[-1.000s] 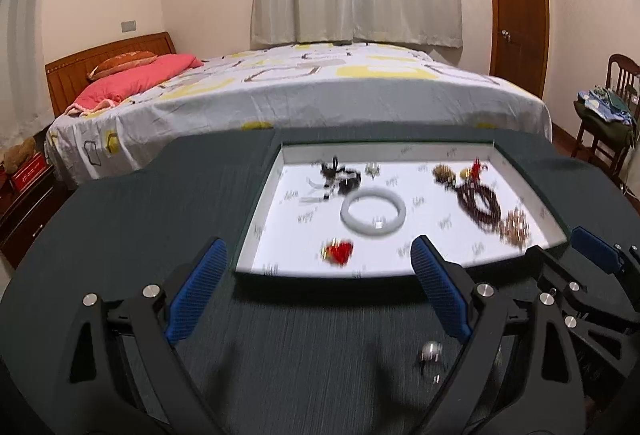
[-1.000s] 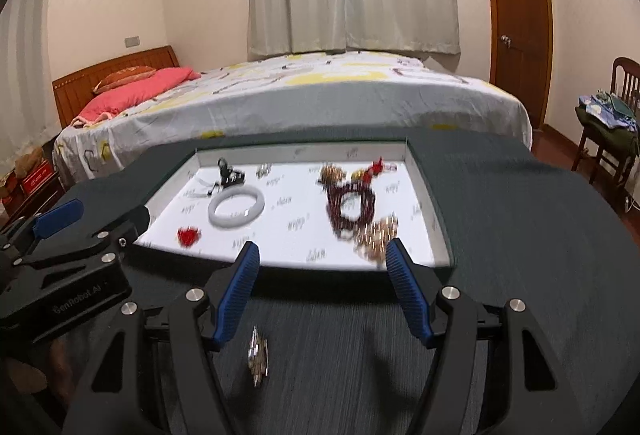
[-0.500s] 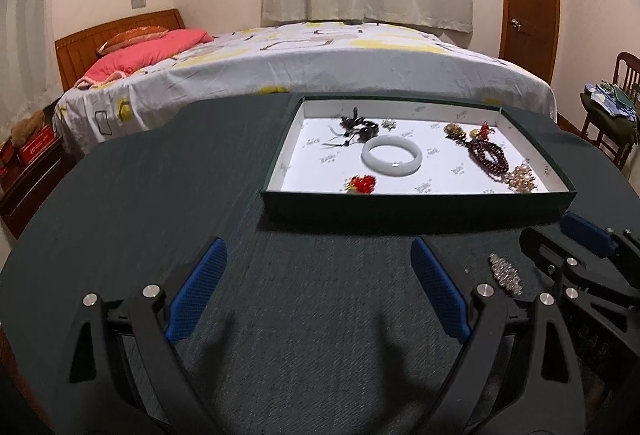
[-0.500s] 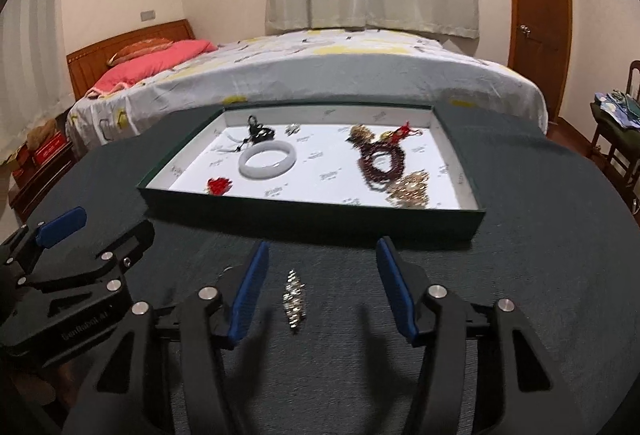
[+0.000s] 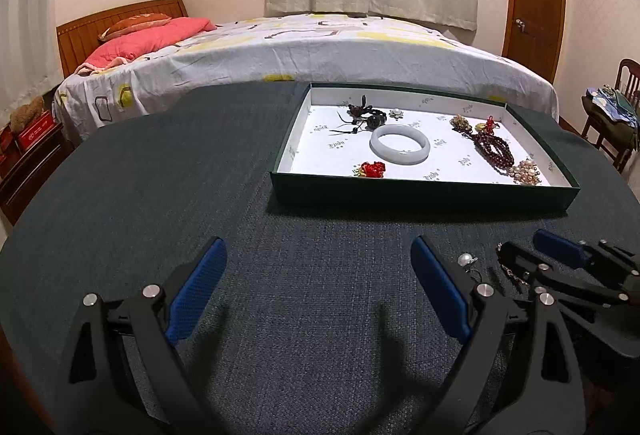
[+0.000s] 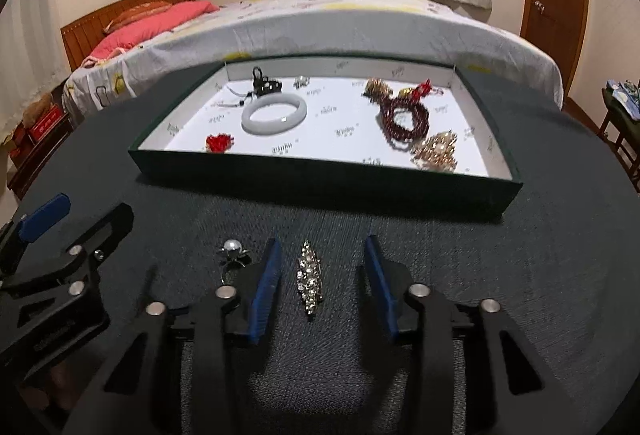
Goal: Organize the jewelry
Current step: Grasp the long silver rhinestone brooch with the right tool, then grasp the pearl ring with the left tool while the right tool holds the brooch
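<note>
Nearest the right wrist camera, the right gripper (image 6: 322,273) stands released, its 2 blue pads on either side of a rhinestone brooch (image 6: 310,281) that lies flat on the dark fabric surface (image 6: 540,275); neither pad touches it. Just left of that gripper sits a pearl ring (image 6: 233,255), also loose on the surface. The left gripper (image 5: 318,289) is likewise released and empty, its pads spread wide over bare fabric, with the pearl ring just beside its right pad.

Farther back lies the green tray (image 6: 320,177) with a white lining. It holds a red charm (image 6: 219,142) near the front wall, a white bangle (image 6: 274,113), a dark cord ornament (image 6: 264,85), a small pale stud (image 6: 301,81), a dark red bead bracelet (image 6: 404,117) and a gold-and-pearl cluster (image 6: 436,151). A bed (image 5: 320,47) stands beyond the surface.

Judged stage: 2 pieces remain outside the tray, and the brooch appears next for pickup.

Risks: the brooch is thin and low, so pads closing too high could slide over it or flip it away. Its facets give an uneven hold, and it could drop during transfer. The front tray wall could catch a low carry.
</note>
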The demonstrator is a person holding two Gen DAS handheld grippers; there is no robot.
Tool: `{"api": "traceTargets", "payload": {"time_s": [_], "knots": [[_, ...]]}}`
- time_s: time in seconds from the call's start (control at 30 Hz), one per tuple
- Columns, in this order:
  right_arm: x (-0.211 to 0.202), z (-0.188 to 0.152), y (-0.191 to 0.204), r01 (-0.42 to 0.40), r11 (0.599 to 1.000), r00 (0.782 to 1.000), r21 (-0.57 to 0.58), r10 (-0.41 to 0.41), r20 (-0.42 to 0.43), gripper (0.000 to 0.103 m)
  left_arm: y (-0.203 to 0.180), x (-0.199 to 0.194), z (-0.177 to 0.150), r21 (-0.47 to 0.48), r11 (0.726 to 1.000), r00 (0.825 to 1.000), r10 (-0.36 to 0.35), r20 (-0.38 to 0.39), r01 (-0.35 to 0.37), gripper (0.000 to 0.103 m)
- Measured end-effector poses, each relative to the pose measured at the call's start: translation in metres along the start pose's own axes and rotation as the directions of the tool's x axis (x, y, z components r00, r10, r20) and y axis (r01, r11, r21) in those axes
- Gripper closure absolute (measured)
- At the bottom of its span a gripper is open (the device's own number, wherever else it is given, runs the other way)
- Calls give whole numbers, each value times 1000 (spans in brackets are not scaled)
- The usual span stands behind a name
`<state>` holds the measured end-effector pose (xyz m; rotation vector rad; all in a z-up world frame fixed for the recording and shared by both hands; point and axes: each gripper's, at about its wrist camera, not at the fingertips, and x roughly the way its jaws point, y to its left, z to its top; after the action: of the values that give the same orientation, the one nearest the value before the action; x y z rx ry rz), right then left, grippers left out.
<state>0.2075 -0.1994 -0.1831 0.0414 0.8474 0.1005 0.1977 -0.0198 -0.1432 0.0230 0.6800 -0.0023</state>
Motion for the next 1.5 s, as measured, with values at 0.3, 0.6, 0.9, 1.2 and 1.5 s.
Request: {"api": "traceTargets", "payload": {"time_s": [0.3, 0.6, 0.9, 1.2, 1.5], "knots": [[4, -2, -5, -23, 999, 999, 22, 24, -38, 88, 0, 3, -1, -3, 1000, 1000, 1, -15, -1, 12], [1, -2, -6, -27, 999, 999, 21, 28, -35, 89, -1, 6, -1, -1, 1000, 1000, 1, -24, -1, 12], [-6, -4, -20, 0, 1000, 1000, 14, 0, -13, 89, -16, 6, -3, 38, 999, 999, -10, -34, 11, 12], [-18, -6, -48, 17, 999, 1000, 35, -17, 13, 89, -45, 10, -3, 85, 994, 995, -58, -76, 64, 12], [-27, -8, -66, -29, 998, 999, 56, 27, 33, 89, -73, 25, -3, 108, 987, 983, -98, -154, 116, 28]]}}
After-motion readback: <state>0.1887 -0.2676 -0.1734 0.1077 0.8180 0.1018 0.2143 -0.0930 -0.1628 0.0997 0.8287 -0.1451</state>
